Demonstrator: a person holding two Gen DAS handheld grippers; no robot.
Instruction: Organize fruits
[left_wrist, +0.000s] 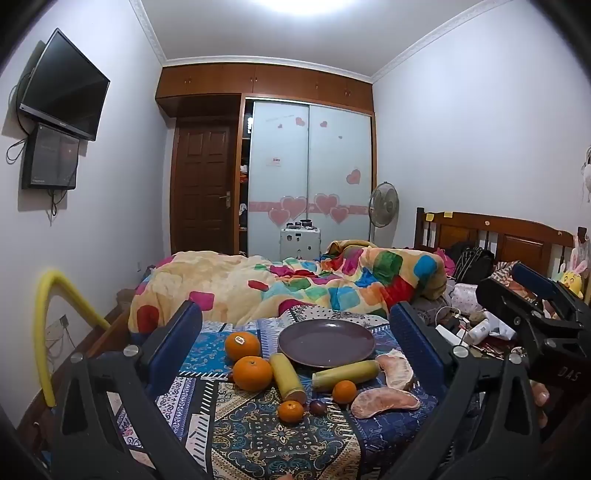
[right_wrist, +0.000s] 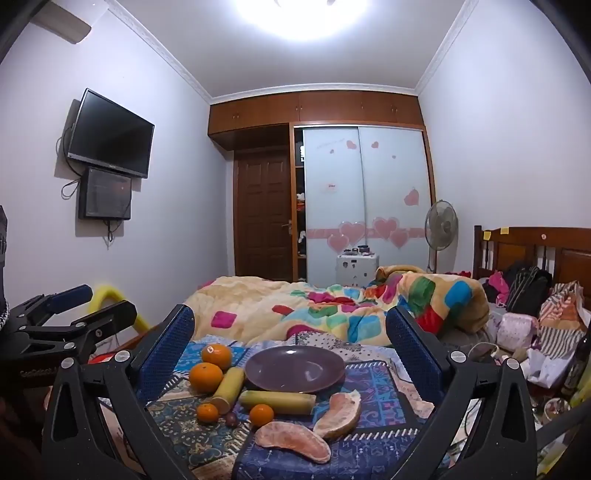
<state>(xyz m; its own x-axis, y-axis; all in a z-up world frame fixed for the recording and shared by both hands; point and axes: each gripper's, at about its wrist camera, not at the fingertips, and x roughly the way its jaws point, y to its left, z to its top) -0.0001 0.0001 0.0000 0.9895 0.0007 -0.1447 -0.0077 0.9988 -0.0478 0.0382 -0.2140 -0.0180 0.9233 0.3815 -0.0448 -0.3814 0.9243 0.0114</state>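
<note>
**Fruit beside an empty plate**

The fruit lay on a patterned cloth on the bed, close in front of a purple plate that had nothing on it. Two big oranges sat touching each other, left of the plate. Two yellow-green cane pieces lay just by the plate's near rim — one pointing toward the camera, one lying sideways. Two small oranges and a small dark fruit rested in front of the cane pieces. Two pink pomelo slices lay to the right, near each other.

The left gripper had its jaws spread wide, with nothing between them. The right gripper was spread wide too, and held nothing. Both hung back from the fruit and touched none of it.

Behind the cloth was a bright blanket — all coloured squares. A fan stood by the wardrobe, and a TV hung on the left wall.
</note>
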